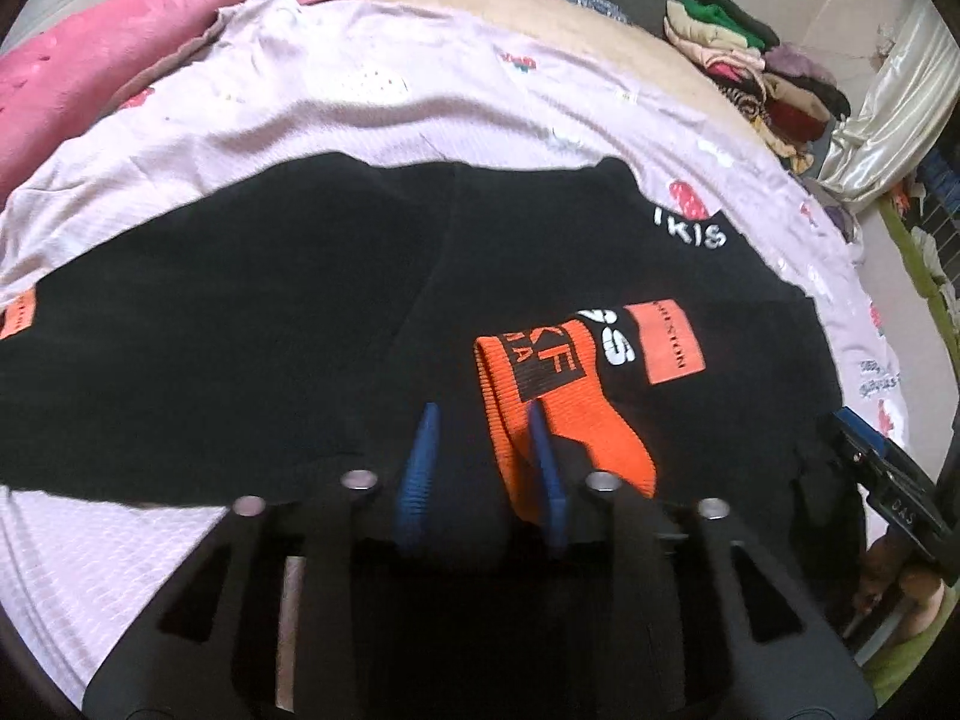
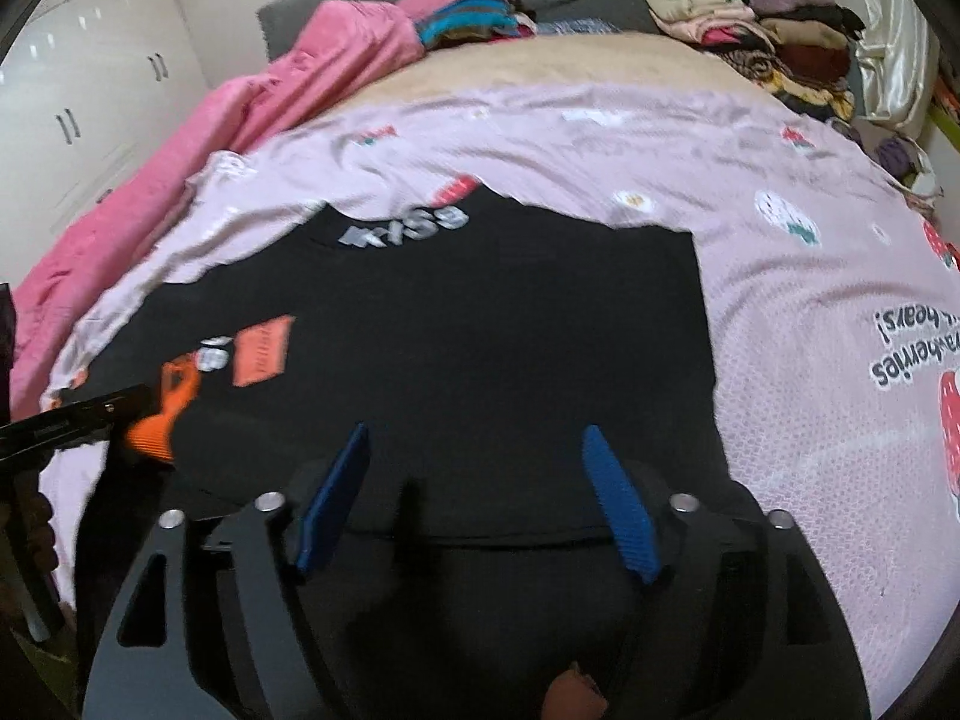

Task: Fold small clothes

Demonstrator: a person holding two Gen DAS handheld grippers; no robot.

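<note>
1. Covering most of the bed: a pale pink sheet (image 2: 780, 312) with strawberry prints. Everything below is placed relative to the black garment lying on it.
2. Black garment (image 1: 240, 324) spread flat on the sheet, filling the middle of both views. White lettering sits near its far edge; an orange rectangular patch (image 1: 669, 343) sits on its front.
3. Pink blanket (image 2: 252, 138) bunched along the sheet's edge, beyond the garment and to its left in the right wrist view, well apart from it.
4. Stack of folded clothes (image 2: 762, 42) at the far end of the bed, beyond the garment and to the right, well apart.
5. Right gripper (image 2: 474, 456) over the garment's near edge, blue fingers (image 2: 618, 504) spread wide. Black cloth lies under and between them, but the pads aren't pressing on it. Nothing held.
6. Left gripper (image 1: 483, 426) at the garment's near edge, jaws partly closed. A fold of black cloth and the orange ribbed cuff (image 1: 516, 396) sit between the fingers. Right pad lies against the cuff; can't tell whether it's actually clamped.
7. Left gripper also visible at the left edge of the right wrist view, beside the cuff.
</note>
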